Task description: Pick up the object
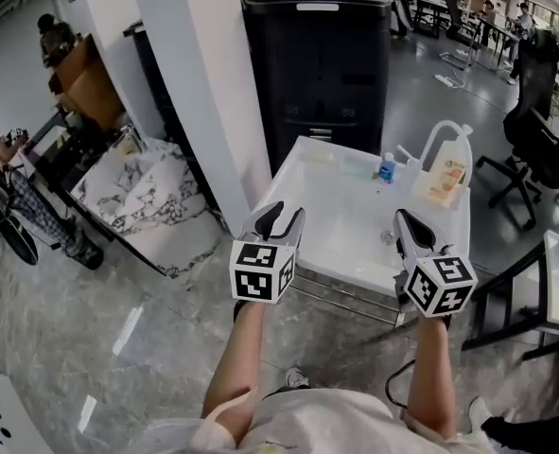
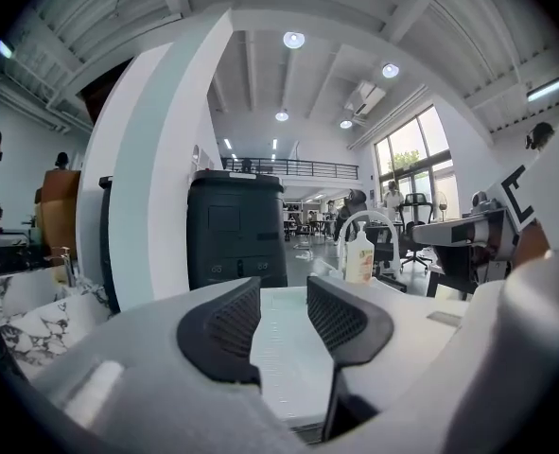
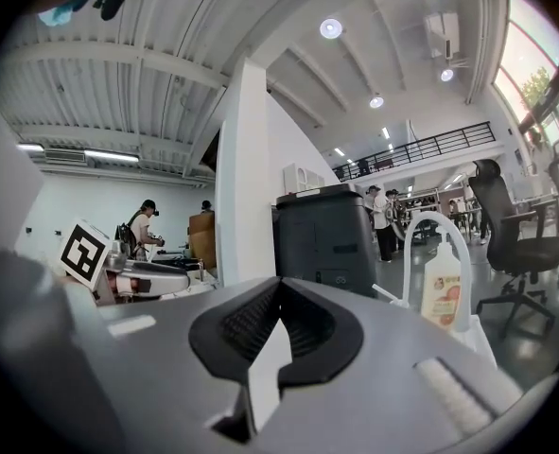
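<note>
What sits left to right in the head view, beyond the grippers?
marble-patterned surface → black cabinet → small blue bottle → pump bottle → black office chair

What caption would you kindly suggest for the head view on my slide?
Left gripper open and right gripper shut, both empty, held before a white rectangular table bearing a small blue bottle.
</note>
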The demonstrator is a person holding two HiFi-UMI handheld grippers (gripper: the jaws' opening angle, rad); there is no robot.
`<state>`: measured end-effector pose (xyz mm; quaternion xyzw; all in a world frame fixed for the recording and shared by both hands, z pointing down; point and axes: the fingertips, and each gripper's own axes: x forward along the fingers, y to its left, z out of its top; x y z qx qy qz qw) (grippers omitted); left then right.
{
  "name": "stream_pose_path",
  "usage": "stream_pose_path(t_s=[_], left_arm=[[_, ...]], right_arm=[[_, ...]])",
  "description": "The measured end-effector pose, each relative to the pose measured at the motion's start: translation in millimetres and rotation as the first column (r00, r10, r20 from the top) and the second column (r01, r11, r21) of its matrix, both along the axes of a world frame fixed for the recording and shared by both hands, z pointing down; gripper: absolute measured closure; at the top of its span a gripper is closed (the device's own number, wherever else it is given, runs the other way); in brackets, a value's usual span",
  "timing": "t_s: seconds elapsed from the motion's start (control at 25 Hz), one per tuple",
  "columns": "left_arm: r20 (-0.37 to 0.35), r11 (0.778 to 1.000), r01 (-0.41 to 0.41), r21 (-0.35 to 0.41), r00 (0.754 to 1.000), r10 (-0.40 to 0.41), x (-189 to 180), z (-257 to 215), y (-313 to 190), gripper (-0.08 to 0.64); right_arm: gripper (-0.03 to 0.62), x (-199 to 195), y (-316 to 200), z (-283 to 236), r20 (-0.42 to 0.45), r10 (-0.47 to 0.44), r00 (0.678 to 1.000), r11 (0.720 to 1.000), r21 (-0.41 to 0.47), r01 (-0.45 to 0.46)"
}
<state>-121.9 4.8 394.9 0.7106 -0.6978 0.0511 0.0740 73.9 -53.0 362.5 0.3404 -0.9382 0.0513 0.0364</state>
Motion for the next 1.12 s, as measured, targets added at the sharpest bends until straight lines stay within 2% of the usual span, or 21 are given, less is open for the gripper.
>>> stream_pose_path(t_s=[0.2, 0.64, 0.88, 1.12], left_arm=[[-0.013, 1.0, -0.02, 0.004, 1.0, 0.02, -21, 6, -2, 0.4], [-0.01, 0.997, -0.073, 0.005, 0.997, 0.073, -30, 14, -22, 0.385], [0.0, 0.997, -0.083, 0.001, 0.997, 0.083, -38, 19, -40, 0.385], [0.014, 0.994, -0.105, -0.006, 0.994, 0.105, -40, 21, -82, 0.385]], right_arm=[[0.589, -17, 3, 5, -0.014, 0.03, 0.999, 1.0, 0.0, -0.03], [0.589, -27, -9, 7, -0.016, 0.079, 0.997, 0.997, 0.007, -0.079], [0.589, -37, -27, 10, -0.018, 0.08, 0.997, 0.997, 0.016, -0.08], [0.589, -41, -67, 12, -0.011, 0.094, 0.996, 0.996, 0.015, -0.093]])
